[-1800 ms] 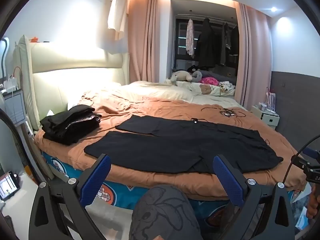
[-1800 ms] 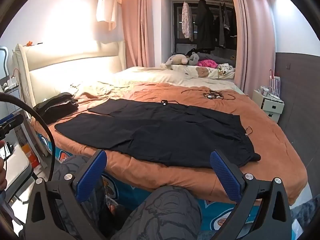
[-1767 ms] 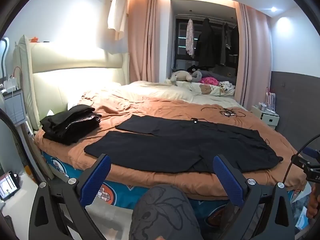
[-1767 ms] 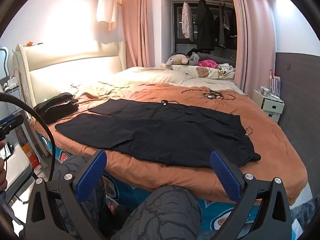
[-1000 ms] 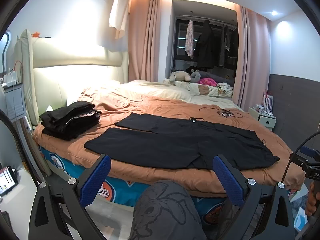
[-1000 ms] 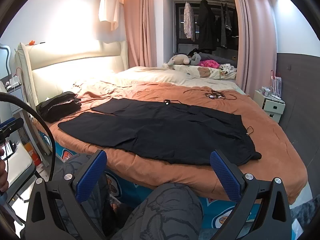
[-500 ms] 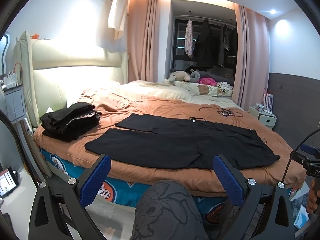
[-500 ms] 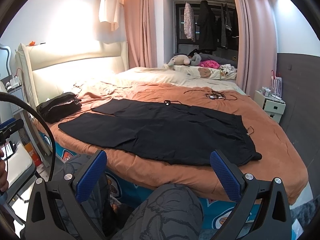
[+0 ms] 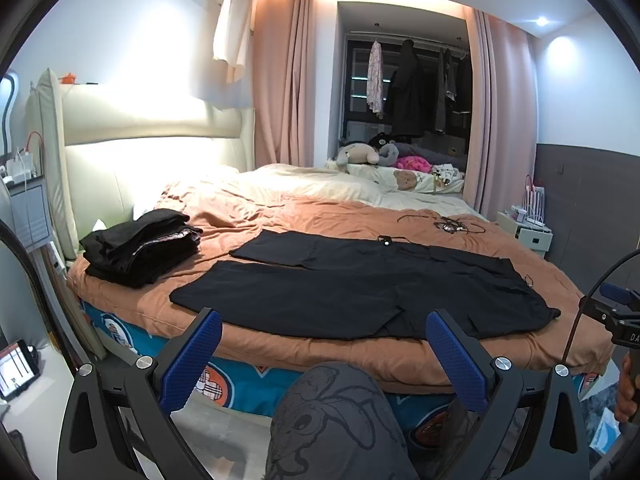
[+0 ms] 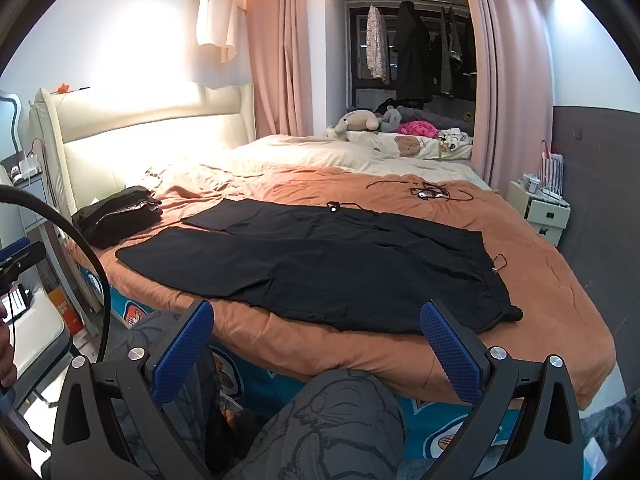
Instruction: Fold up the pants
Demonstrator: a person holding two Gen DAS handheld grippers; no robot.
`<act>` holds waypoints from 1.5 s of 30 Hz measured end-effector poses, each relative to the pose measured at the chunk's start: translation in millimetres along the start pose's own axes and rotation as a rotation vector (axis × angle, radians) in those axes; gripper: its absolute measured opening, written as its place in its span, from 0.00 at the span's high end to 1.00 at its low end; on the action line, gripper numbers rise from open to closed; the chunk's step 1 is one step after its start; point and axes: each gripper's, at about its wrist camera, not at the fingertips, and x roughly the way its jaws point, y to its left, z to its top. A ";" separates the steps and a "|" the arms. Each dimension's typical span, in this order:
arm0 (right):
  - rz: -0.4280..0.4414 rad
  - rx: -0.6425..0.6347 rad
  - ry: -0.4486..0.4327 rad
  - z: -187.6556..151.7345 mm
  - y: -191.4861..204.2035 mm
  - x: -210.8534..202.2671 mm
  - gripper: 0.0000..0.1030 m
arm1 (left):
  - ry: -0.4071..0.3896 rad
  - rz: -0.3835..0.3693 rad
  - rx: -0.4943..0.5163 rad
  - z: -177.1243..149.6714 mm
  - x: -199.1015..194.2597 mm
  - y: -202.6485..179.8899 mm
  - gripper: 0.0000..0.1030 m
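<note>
- Black fabric pants [image 9: 360, 288] [image 10: 320, 264] lie unfolded and flat on the orange-brown bed cover [image 9: 328, 216].
- Waistband toward 3 o'clock, both legs toward 9 o'clock, slightly spread; near leg along the bed's front edge.

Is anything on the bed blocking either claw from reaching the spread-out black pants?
Nothing visible does. The pants lie flat near the bed's front edge, with open space before both the left claw and right claw.
</note>
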 end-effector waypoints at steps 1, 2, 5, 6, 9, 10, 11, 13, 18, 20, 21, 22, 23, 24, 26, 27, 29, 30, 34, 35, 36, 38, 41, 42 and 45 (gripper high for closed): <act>0.000 -0.001 0.000 0.2 -0.5 0.5 0.00 | 0.000 0.003 0.000 0.0 0.4 -0.1 0.00; -0.001 -0.002 0.000 0.1 -0.7 1.0 0.00 | 0.001 0.005 0.001 0.0 0.9 -0.4 0.00; -0.001 0.000 0.002 0.5 -0.9 2.3 0.00 | 0.002 0.006 0.000 0.1 1.8 -0.5 0.00; 0.000 0.000 0.002 0.5 -1.1 2.6 0.00 | 0.000 0.007 0.001 -0.4 1.4 -0.9 0.00; -0.001 -0.001 0.002 1.1 -1.4 3.3 0.00 | -0.002 0.008 0.000 -1.1 3.4 -0.8 0.00; 0.000 0.000 0.002 0.9 -0.9 3.1 0.00 | 0.000 0.008 0.000 -1.3 4.0 -0.7 0.00; 0.001 0.002 0.002 0.9 -1.0 3.0 0.00 | 0.002 0.008 0.001 -1.2 4.2 -0.7 0.00; 0.004 0.006 0.001 0.9 -0.9 3.5 0.00 | 0.002 0.008 0.003 -1.6 3.9 -0.6 0.00; 0.005 0.002 0.004 0.2 -0.2 3.8 0.00 | 0.003 0.009 0.002 -1.1 3.9 -0.6 0.00; 0.007 0.001 0.004 0.2 0.0 3.7 0.00 | 0.004 0.006 0.006 -1.0 4.5 -0.8 0.00; 0.008 0.001 0.004 0.1 0.0 3.5 0.00 | 0.007 0.005 0.008 -1.4 5.1 -0.6 0.00; 0.009 0.001 0.005 0.3 -0.4 3.6 0.00 | 0.008 0.008 0.010 -1.6 5.5 -0.3 0.00; 0.010 0.002 0.005 0.3 -0.9 3.9 0.00 | 0.008 0.007 0.010 -1.9 5.8 0.1 0.00; 0.011 0.004 0.006 0.2 -1.5 4.4 0.00 | 0.009 0.006 0.009 -1.9 5.9 0.2 0.00; 0.012 0.006 0.010 -0.9 -2.2 6.5 0.00 | 0.010 0.002 0.008 -2.6 6.7 1.3 0.00; 0.011 0.005 0.012 -1.5 -1.9 7.5 0.00 | 0.009 0.000 0.011 -3.0 6.2 1.1 0.00; 0.008 0.002 0.013 -2.4 -1.7 9.5 0.00 | 0.009 0.004 0.013 -3.4 6.1 1.5 0.00; 0.005 0.003 0.015 -2.6 -1.9 10.4 0.00 | 0.009 0.004 0.014 -3.6 6.1 2.3 0.00; 0.008 0.017 0.022 -2.5 -2.9 12.5 0.00 | 0.012 0.006 0.010 -4.7 6.7 1.4 0.00; 0.008 0.018 0.024 -2.7 -2.8 12.9 0.00 | 0.015 0.006 0.009 -5.5 6.9 2.0 0.00; 0.008 0.018 0.027 -2.5 -2.5 13.6 0.00 | 0.018 0.006 0.009 -6.8 7.4 2.6 0.00; 0.007 0.019 0.030 -2.6 -2.5 14.8 0.00 | 0.024 0.009 0.009 -7.5 9.0 4.1 0.00; 0.009 0.026 0.038 -3.2 -3.2 18.7 0.00 | 0.034 0.010 0.001 -11.1 13.0 7.9 0.00; 0.009 0.027 0.045 -3.6 -3.4 20.7 0.00 | 0.040 0.009 -0.003 -11.4 15.1 9.6 0.00; 0.002 0.034 0.072 -4.6 -5.5 28.8 0.00 | 0.068 0.006 -0.014 -13.8 24.5 13.8 0.00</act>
